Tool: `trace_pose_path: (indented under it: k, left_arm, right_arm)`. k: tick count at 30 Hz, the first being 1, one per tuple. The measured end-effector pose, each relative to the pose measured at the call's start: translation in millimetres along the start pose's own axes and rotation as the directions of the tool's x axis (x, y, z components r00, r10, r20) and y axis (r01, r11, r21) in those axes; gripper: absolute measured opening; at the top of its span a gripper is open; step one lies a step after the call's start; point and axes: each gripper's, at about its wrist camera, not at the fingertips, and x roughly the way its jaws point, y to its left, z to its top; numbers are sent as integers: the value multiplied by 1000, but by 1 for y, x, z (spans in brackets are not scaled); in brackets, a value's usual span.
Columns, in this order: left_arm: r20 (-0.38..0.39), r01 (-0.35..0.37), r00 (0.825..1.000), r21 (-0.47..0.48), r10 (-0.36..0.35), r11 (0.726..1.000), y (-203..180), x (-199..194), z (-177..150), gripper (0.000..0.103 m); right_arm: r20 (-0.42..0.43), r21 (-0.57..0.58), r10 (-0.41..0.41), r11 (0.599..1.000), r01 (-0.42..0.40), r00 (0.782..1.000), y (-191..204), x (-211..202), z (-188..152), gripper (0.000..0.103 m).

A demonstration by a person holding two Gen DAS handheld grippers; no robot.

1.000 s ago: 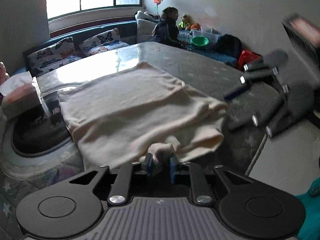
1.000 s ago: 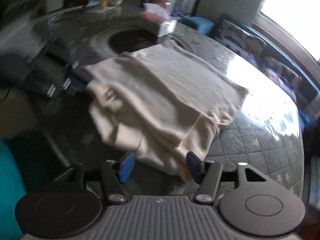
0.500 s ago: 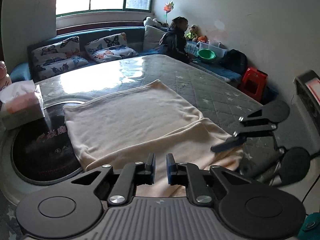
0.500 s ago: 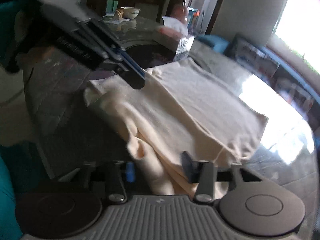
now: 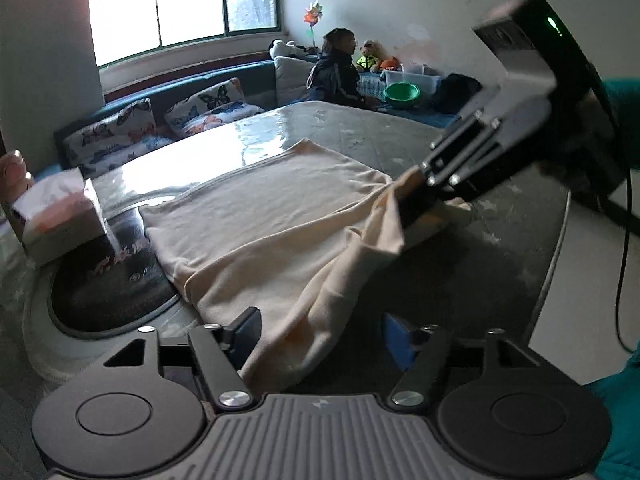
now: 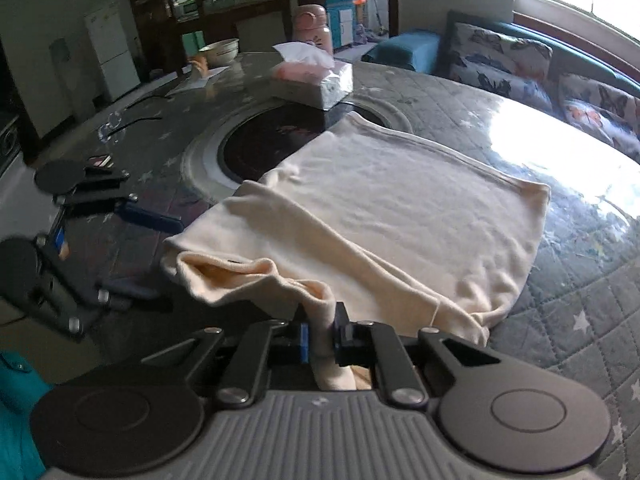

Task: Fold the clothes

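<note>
Garment: cream knit top (image 6: 400, 208), spread mostly flat on the round desk (image 6: 540, 128) (quilted star-print cover under clear glossy film), far edge overlapping the black circular inset (image 6: 264, 144) at the desk's middle.

Right tool (image 6: 320, 340): jaws closed on a bunched fold of the cream top at its near edge, fabric pinched between the blue pads and lifted into a loose tube shape. In the left wrist view the same tool (image 5: 416, 204) comes in from the right, cloth draped off its tip, cream top (image 5: 280, 216) sagging toward the camera.

Left tool (image 5: 320, 332): jaws wide apart, gripping nothing; a hanging fold of the top lies between the fingers without being clamped. From the right wrist view it sits at the left (image 6: 120, 248), just beside the top's near-left corner.

White tissue box with a pink top (image 6: 312, 80): on the desk beyond the inset, near the garment's far corner. Butterfly-print cushions (image 5: 120, 136) line the bench past the desk (under the window).
</note>
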Motion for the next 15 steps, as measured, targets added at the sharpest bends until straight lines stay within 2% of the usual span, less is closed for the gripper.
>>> trace_pose_path:
  k: [2, 4, 6, 7, 9, 12, 15]
  left_arm:
    - [1, -17, 1000, 25, 17, 1000, -1, 5, 0, 69]
    - [-3, -27, 1000, 36, 27, 999, 0, 10, -1, 64]
    - [-5, -35, 999, 55, 35, 998, 3, 12, -3, 42]
    - [-4, -35, 999, 65, 35, 997, 4, 12, -4, 36]
    - [5, -21, 1000, 76, 20, 997, 4, 10, -4, 14]
    - [17, 1, 1000, 92, -2, 996, 5, 5, -4, 6]
    - [27, 28, 999, 97, -31, 995, -1, -11, -6, 5]
  right_arm:
    - [3, 6, -4, 1000, 4, 1000, -1, 0, 1, 10]
    - [7, 11, -7, 1000, 7, 1000, -2, -1, 2, 9]
    - [15, 9, -9, 1000, 8, 1000, 0, -2, -1, 9]
    - [21, 6, -10, 1000, 10, 1000, 1, -3, -3, 9]
    - [38, 4, -12, 1000, 12, 999, 4, -5, -9, 8]
    - [74, -4, -3, 1000, 3, 997, 11, -12, -16, 8]
    - [104, -16, 8, 1000, -6, 995, 20, -23, -23, 7]
